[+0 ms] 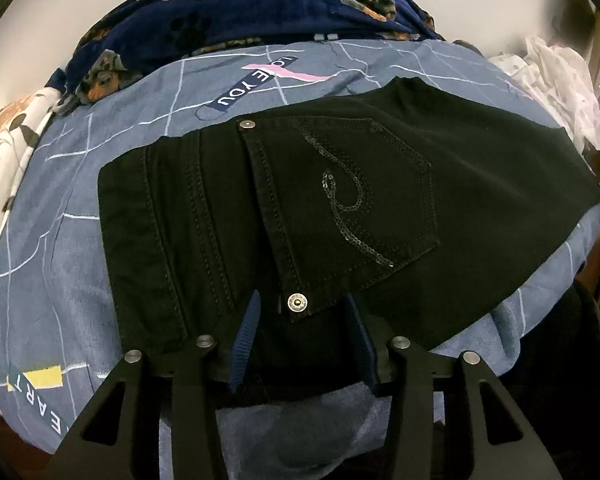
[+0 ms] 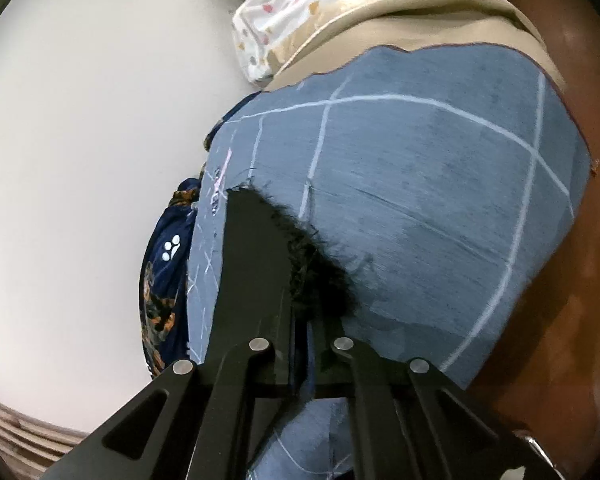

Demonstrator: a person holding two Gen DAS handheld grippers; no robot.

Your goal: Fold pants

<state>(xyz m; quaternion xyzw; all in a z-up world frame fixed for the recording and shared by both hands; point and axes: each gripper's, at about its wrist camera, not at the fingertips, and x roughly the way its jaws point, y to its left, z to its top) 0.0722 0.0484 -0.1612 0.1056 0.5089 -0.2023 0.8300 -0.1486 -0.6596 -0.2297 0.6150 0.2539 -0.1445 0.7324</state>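
A bed is filling both views, wearing a grey-blue bedsheet (image 1: 112, 128) crossed by thin white lines and printed words, while a navy dog-print blanket (image 1: 268, 12) is lying bunched at its far end against a plain pale wall (image 2: 92, 128). A white floral pillow (image 1: 8, 136) is sitting beside it. Glossy brown wooden furniture (image 2: 572, 280) is edging the bed, a beige mattress (image 2: 420, 12) is showing beneath the sheet, and spotted white fabric (image 2: 276, 20) is lying crumpled nearby.

pants (image 1: 340, 200) | black denim | folded flat, back pocket up | on bed
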